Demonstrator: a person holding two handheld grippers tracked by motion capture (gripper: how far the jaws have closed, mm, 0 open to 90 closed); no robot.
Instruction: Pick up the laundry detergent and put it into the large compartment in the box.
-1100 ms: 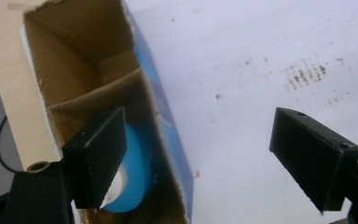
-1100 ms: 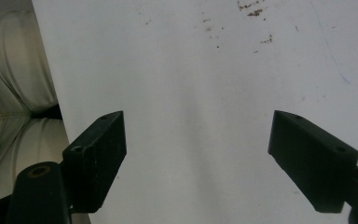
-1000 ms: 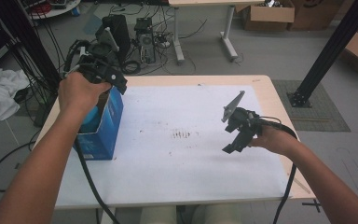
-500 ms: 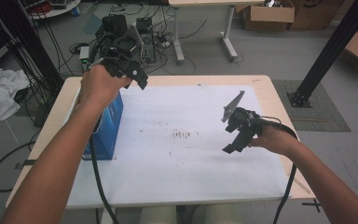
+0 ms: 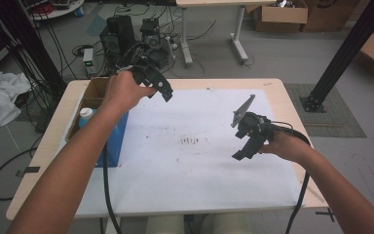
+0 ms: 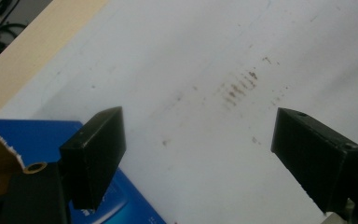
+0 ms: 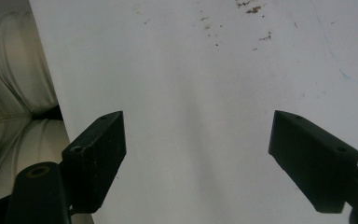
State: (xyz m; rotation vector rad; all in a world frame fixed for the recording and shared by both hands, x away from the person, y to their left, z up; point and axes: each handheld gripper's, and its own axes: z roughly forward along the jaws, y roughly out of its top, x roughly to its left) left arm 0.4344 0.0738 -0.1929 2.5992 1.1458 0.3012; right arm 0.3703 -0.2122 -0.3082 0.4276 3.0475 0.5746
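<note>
left gripper (image 5: 161, 88) jaws wide, empty — blue cardboard box (image 5: 108, 144) just below-left of it, white-capped bottle (image 5: 84, 116) inside; right gripper (image 5: 244, 147) wide too.

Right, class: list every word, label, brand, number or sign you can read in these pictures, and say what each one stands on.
No text can be read.
Blue box: a pale mark shows on its side in the left gripper view, too blurred to read.
White bottle in the box: no readable label.
Cardboard boxes on the floor: markings too small to read.
White table cover: brown stains only, no writing.
</note>
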